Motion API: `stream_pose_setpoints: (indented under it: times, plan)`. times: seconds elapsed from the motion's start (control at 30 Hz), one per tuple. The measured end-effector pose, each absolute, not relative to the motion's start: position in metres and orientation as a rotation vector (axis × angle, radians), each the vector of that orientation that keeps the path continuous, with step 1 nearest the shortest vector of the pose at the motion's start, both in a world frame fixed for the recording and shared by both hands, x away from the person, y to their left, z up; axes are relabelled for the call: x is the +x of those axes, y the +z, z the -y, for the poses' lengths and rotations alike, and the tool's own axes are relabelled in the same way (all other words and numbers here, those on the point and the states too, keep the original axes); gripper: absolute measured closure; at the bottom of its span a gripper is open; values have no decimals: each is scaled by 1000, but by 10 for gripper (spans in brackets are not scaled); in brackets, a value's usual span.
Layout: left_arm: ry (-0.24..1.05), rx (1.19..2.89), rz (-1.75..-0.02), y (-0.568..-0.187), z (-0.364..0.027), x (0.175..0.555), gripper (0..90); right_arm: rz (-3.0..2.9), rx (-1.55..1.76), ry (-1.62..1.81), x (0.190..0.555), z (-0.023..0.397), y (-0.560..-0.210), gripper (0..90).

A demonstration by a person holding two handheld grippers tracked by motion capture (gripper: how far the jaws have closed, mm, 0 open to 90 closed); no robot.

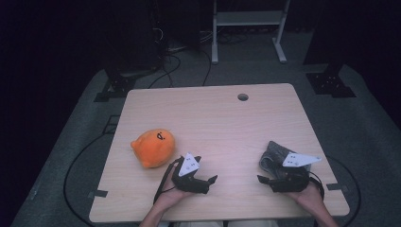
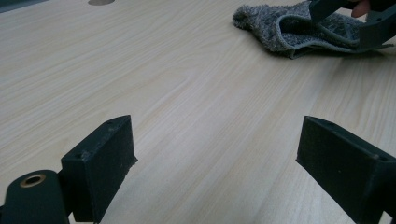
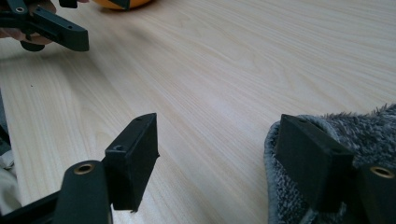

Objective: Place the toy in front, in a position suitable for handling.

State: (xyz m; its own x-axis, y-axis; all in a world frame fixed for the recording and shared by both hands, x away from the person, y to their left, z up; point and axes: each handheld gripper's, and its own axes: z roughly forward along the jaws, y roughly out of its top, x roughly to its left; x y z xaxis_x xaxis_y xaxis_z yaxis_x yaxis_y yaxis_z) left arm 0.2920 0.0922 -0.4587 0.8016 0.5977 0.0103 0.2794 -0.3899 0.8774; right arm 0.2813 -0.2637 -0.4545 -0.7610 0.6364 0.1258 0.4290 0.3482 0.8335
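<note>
An orange plush toy (image 1: 152, 147) with a small face lies on the left half of the wooden table (image 1: 213, 118). Just right of it a hand holds my left gripper (image 1: 206, 169), which points right. In the left gripper view it (image 2: 215, 158) is open over bare wood. A grey fuzzy cloth (image 1: 274, 153) lies crumpled at the right front. My right gripper (image 1: 265, 170) sits beside the cloth and points left. It (image 3: 219, 158) is open, with one jaw resting against the edge of the cloth (image 3: 373, 140) and bare wood between the jaws.
A round cable hole (image 1: 243, 97) sits near the table's far edge. Bare wood lies between the two grippers. Behind the table stand a white frame (image 1: 248, 28) and dark stands with cables on grey floor. The orange toy (image 3: 122, 3) peeks in at the top of the right gripper view.
</note>
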Motion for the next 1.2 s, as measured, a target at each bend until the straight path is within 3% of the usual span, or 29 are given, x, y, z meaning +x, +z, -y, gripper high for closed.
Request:
stream_pose_setpoints:
  times: [0.37,1.2]
  plan:
    - [460,1957,-638,-442,-97,296,103,-2392,966,1384,281,264,-456,284]
    - [683,1732,-767,-389,-181,304,100,-2397,954,1377,282,261,-455,285]
